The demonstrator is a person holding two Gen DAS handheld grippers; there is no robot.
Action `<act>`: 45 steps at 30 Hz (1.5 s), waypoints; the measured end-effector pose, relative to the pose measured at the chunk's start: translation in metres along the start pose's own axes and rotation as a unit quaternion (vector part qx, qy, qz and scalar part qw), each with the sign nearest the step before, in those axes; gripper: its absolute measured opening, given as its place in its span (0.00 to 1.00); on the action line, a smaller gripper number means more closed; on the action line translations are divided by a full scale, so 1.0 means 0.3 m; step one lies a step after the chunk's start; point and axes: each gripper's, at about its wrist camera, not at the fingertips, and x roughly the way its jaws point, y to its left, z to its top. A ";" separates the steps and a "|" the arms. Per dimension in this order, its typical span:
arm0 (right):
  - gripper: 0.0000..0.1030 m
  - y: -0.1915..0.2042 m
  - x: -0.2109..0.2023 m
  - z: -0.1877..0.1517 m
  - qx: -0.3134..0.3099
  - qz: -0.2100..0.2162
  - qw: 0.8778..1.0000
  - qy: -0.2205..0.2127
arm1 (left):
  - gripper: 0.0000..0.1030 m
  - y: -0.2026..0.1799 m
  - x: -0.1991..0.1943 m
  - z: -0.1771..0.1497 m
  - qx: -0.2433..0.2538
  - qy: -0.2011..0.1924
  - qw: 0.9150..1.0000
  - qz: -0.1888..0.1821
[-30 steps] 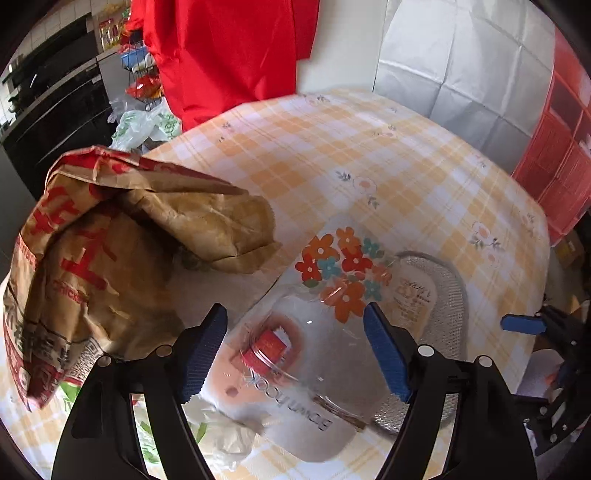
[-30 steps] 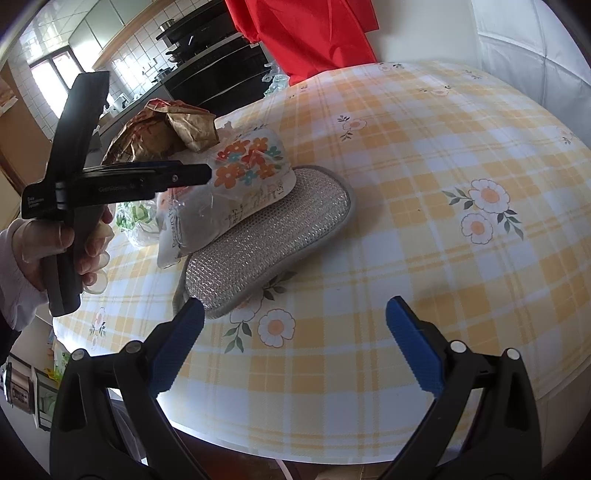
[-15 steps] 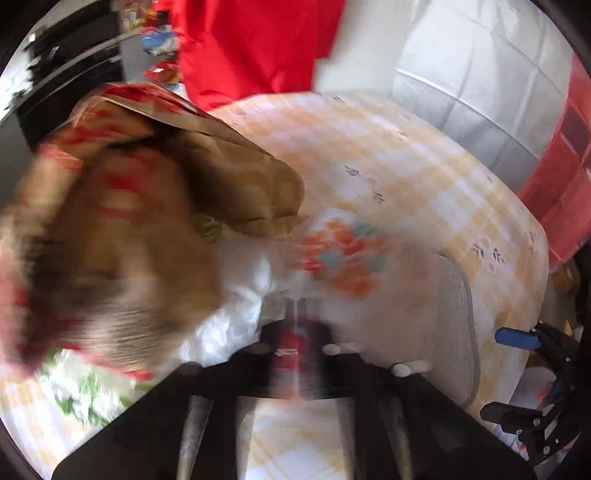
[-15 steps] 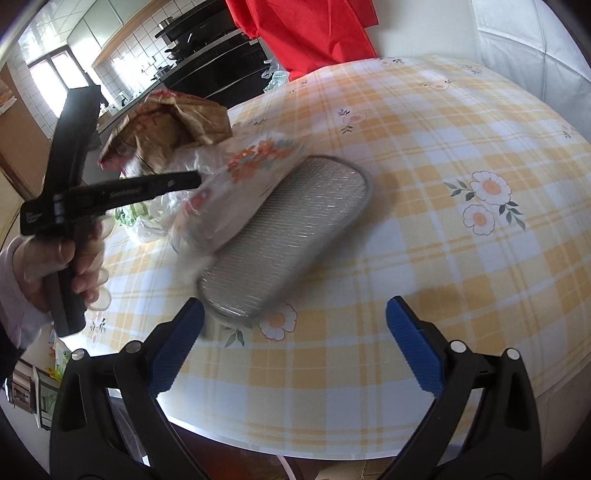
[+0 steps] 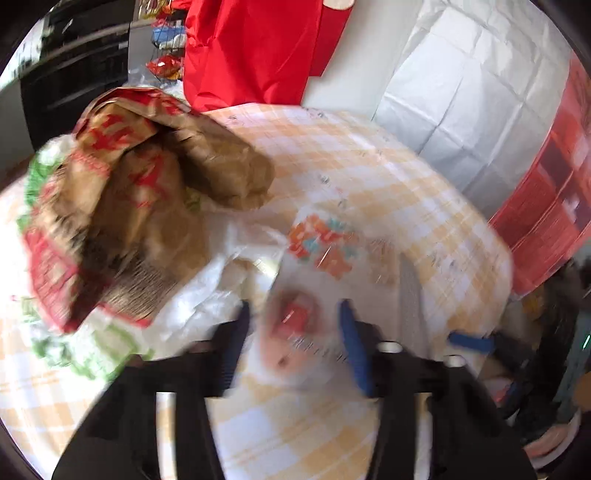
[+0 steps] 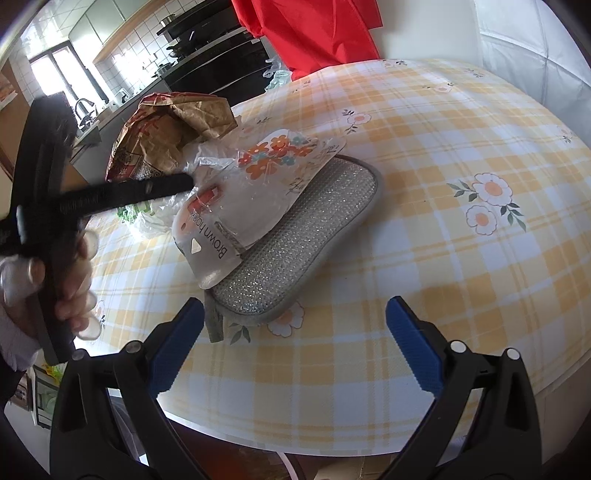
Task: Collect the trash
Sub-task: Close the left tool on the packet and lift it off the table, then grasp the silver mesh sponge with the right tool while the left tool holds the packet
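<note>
A clear plastic hook package [image 6: 236, 199] with a flower print lies partly on a grey glittery sponge pad [image 6: 295, 236] on the yellow checked table [image 6: 461, 258]. In the blurred left wrist view the package [image 5: 306, 295] sits between the blue pads of my left gripper [image 5: 295, 325], whose jaws stand part open around it. Beside it lie a crumpled brown paper bag [image 5: 140, 206] with red print and a white and green plastic bag [image 5: 110, 347]. My right gripper [image 6: 295, 347] is open and empty near the table's front edge, short of the pad.
A red cloth [image 6: 314, 33] hangs behind the table. A white quilted surface [image 5: 461, 96] and a red patterned panel [image 5: 546, 221] stand at the right. Dark kitchen units [image 6: 221, 66] line the far left. The right half of the table carries only the cloth.
My left gripper closed in on the package and shifted it and the pad, then its jaws opened part way. The right gripper has stayed still.
</note>
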 end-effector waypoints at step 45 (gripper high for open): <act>0.94 0.021 0.133 0.172 0.072 -0.093 0.993 0.003 | 0.31 0.042 -0.510 -0.148 -0.107 -0.211 0.966 0.104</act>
